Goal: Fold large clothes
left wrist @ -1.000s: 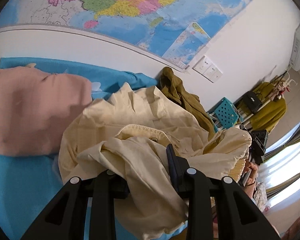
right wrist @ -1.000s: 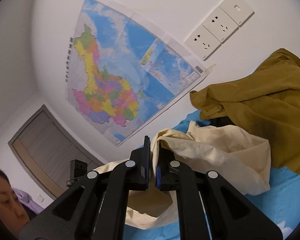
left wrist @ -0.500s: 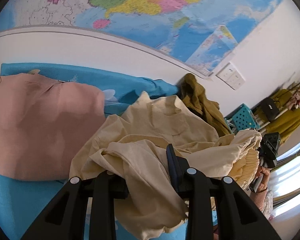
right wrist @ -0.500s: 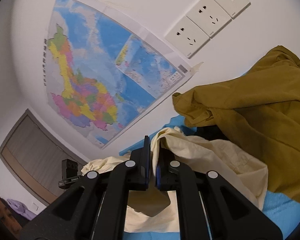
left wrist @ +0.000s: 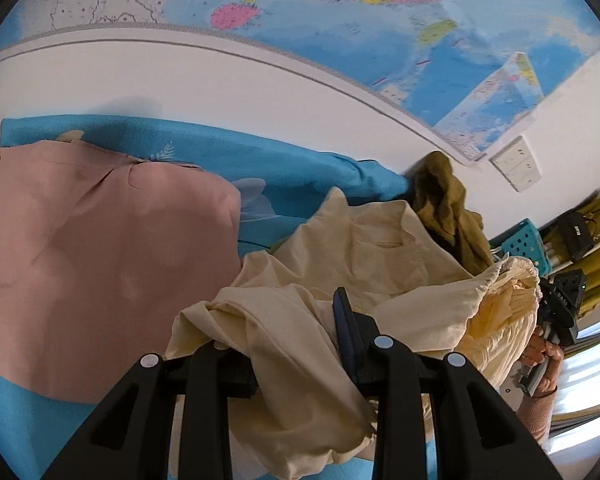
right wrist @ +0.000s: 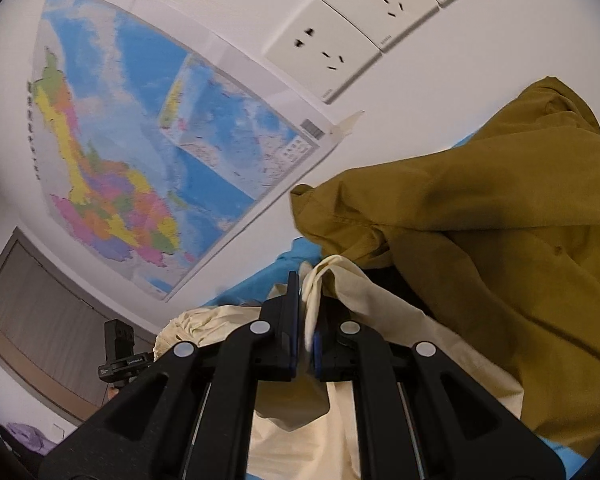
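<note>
A large cream garment lies bunched on the blue bed sheet. My left gripper is shut on a thick bunch of its cloth; the left finger is hidden under the fabric. In the right wrist view, my right gripper is shut on a thin edge of the same cream garment, pinched between the blue pads. The right gripper and the hand holding it show at the far right of the left wrist view.
A folded pink garment lies on the sheet to the left. An olive garment is heaped against the white wall at the right. A map and wall sockets hang above the bed. A teal crate stands beyond the bed.
Both grippers moved toward the wall and lower with the cream garment held. The map, sockets and olive garment look larger and nearer now.
</note>
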A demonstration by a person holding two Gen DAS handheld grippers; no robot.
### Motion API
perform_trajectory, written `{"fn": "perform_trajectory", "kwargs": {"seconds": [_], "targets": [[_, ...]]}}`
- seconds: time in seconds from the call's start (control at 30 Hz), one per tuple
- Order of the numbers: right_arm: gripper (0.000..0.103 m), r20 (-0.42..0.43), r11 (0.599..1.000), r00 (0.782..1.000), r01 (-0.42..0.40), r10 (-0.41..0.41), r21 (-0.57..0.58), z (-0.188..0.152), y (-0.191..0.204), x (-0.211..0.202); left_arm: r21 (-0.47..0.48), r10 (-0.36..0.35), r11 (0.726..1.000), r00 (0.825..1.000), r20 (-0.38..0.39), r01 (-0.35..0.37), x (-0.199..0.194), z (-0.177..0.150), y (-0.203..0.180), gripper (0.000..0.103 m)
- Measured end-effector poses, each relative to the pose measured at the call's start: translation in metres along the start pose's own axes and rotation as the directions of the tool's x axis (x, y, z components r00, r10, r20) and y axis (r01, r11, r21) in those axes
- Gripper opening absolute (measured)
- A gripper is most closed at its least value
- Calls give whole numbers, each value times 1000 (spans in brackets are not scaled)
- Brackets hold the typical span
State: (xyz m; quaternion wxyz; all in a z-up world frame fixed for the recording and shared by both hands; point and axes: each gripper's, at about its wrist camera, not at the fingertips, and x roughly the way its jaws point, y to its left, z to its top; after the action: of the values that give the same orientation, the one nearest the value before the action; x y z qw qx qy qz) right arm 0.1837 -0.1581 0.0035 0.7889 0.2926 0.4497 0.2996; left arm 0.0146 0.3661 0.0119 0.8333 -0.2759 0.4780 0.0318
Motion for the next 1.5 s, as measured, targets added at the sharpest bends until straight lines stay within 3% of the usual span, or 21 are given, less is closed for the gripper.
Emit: {"fn": "perform_trajectory", "kwargs": {"seconds": [0.27,0.4,0.47,0.53,0.63,0.7,0.73,0.8,0.9,0.97,1.03,1.13,1.27,1.4,1.5], "targets": [[7,-17,997,997,69,-69,45,8,-18,25,-46,28,998,999,-32,-29,30,19,11,30],[14,-3,993,993,120,-119,22,7,-15,27,-52,50,997,998,-41,-52,43,26,14,31],[35,37,988,987,156,-156,1,2,-7,19,-54,56,997,998,-40,-58,48,28,17,31],[65,133,979,975,190,-179,-72,-6,11,1,-64,71,995,997,-40,-73,56,28,20,31],[72,172,966,973,185,-155,-178,-25,37,-11,-66,90,994,995,-42,-93,65,30,22,31],[77,74,940,990,134,-116,-315,-49,62,4,-77,87,993,995,-43,-91,69,31,23,32],[77,38,924,991,132,-127,-358,-58,69,13,-80,85,993,995,-41,-88,70,31,23,32],[77,-25,857,979,164,-201,-488,-84,86,45,-85,83,993,996,-36,-86,68,32,21,35],[75,-70,808,963,176,-259,-563,-104,91,86,-73,75,994,997,-15,-76,64,29,17,41],[68,-40,764,947,231,-318,-603,-109,90,103,-53,65,997,998,0,-64,58,26,13,46],[36,-35,747,933,265,-359,-609,-108,81,118,-34,31,999,999,11,-31,47,21,8,58],[12,-49,781,940,250,-337,-572,-102,69,121,7,-32,999,998,62,32,22,11,-1,71],[5,13,803,954,260,-301,-537,-87,73,112,141,-74,989,987,143,54,-10,-9,-22,75],[4,57,816,960,263,-274,-515,-69,83,122,319,-65,947,993,103,29,4,-31,-58,75],[4,32,762,933,312,-358,-568,-75,79,151,362,-8,932,999,50,-10,40,-40,-70,75]]}}
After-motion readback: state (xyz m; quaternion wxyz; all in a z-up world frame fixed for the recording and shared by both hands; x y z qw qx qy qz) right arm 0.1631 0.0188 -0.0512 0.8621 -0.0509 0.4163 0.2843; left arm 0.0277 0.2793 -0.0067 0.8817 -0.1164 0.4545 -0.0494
